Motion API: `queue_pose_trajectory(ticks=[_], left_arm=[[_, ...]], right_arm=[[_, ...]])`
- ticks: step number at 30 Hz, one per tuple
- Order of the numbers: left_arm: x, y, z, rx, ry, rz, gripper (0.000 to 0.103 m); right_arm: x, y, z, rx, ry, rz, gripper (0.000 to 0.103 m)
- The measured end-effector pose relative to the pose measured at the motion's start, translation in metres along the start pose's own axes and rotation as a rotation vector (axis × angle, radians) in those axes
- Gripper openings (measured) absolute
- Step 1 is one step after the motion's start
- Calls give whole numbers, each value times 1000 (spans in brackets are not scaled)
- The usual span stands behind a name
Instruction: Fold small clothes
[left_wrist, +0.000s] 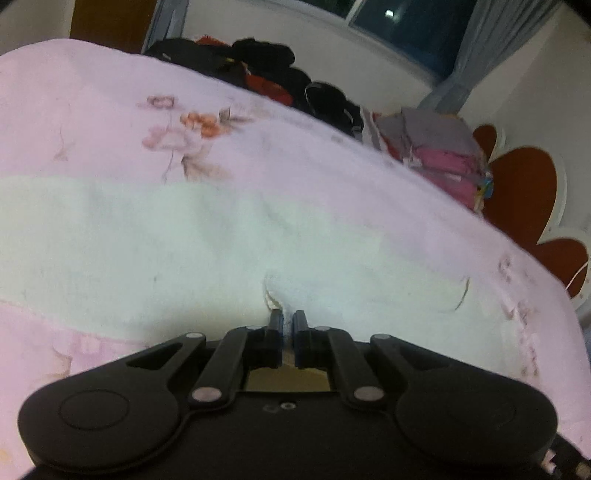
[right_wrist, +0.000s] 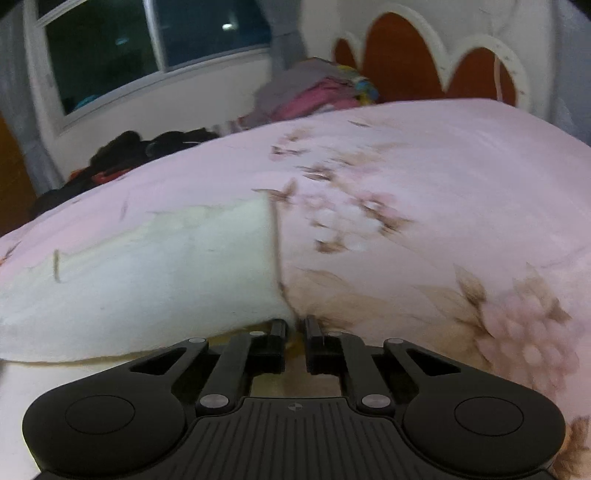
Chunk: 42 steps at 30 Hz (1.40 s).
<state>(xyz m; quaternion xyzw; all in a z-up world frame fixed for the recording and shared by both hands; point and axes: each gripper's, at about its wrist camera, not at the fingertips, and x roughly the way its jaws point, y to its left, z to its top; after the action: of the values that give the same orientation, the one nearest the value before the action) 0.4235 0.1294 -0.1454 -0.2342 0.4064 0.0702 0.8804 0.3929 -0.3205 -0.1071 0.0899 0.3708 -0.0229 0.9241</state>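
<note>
Left wrist view: a pale white garment (left_wrist: 155, 251) is spread flat on a pink floral bedspread (left_wrist: 258, 155), filling the field from nine to two o'clock of the left gripper (left_wrist: 288, 318). The jaws are drawn nearly together, and the garment's near edge is pinched between them, a small pucker rising at twelve o'clock from the tips. The gripper is pitched downward toward the bed. A dark clothes heap (left_wrist: 258, 70) is seen at twelve o'clock along the far bed edge, a folded pink and grey stack (left_wrist: 436, 147) at two o'clock.

Right wrist view: the white garment (right_wrist: 147, 273) lies from nine to twelve o'clock of the right gripper (right_wrist: 295, 325); its right-hand corner is caught at the tips. The jaws are narrowed onto that corner, though the contact is blurred. The gripper is angled down. The bedspread (right_wrist: 443, 184) extends toward three o'clock.
</note>
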Motion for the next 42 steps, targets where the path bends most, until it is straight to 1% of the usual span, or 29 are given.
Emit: queue_pose_trajectory(ticks=[3, 4, 5, 6, 7, 9, 11, 13, 14, 16, 19, 22, 24, 26, 27, 28, 29, 30, 31, 32, 33, 35, 37, 38, 39, 40, 42], left_arm=[[4, 2, -5, 22, 12, 15, 6], [4, 0, -4, 39, 22, 25, 11], [4, 1, -4, 47, 21, 34, 13], [1, 1, -4, 49, 14, 43, 21], [-3, 2, -3, 55, 0, 61, 26], [-13, 3, -2, 68, -40, 94, 26], [-25, 3, -2, 57, -73, 95, 26], [-29, -7, -3, 90, -77, 80, 26], [-29, -13, -4, 116, -76, 71, 28], [-26, -25, -6, 143, -63, 49, 29], [-12, -38, -9, 168, -25, 33, 30], [7, -42, -12, 174, 11, 48, 31], [14, -42, -14, 191, 7, 63, 31], [16, -46, -15, 234, -1, 71, 35], [16, -47, -15, 240, 1, 67, 42], [16, -48, -16, 244, 3, 51, 53], [15, -49, -17, 246, 5, 38, 59], [15, -51, -18, 252, 7, 31, 66], [16, -53, -19, 263, 9, 30, 71], [17, -55, -20, 279, 9, 30, 72], [18, -56, -22, 293, 6, 32, 75], [19, -58, -24, 310, 1, 32, 78], [20, -60, -25, 317, 3, 27, 84], [20, -60, -25, 316, 3, 25, 85], [20, -61, -25, 315, 3, 22, 89], [21, -61, -26, 311, 5, 16, 93], [21, -62, -26, 303, 3, 13, 97]], right_arm=[[-4, 2, 0, -23, 15, -2, 9], [-8, 1, 0, -19, 19, 11, 9], [-11, -1, 0, -17, 18, 15, 9], [-17, -2, 0, -20, 15, 21, 9], [-25, -3, 0, -25, 5, 29, 9], [-38, -3, 2, -36, -24, 34, 10], [-44, -1, 10, -58, -54, 39, 18], [-41, 3, 20, -60, -71, 56, 53], [-38, 6, 24, -60, -76, 68, 54], [-27, 16, 31, -82, -74, 79, 54], [-5, 32, 41, -98, -45, 117, 54], [16, 54, 45, -146, -6, 148, 54], [29, 69, 42, -191, 5, 152, 54], [41, 77, 38, -219, 28, 151, 54], [46, 79, 35, -229, 35, 151, 54], [49, 81, 32, -246, 41, 144, 54], [51, 83, 29, -266, 37, 135, 56], [52, 84, 28, -276, 39, 135, 71], [55, 85, 28, -279, 60, 142, 103], [59, 87, 26, -286, 91, 149, 103], [61, 88, 24, -308, 99, 142, 103], [63, 90, 22, -336, 91, 140, 103], [67, 88, 24, -309, 108, 150, 103], [68, 87, 25, -305, 116, 160, 103], [68, 86, 26, -302, 126, 165, 103], [67, 83, 26, -283, 128, 174, 103], [64, 82, 27, -278, 127, 188, 103]])
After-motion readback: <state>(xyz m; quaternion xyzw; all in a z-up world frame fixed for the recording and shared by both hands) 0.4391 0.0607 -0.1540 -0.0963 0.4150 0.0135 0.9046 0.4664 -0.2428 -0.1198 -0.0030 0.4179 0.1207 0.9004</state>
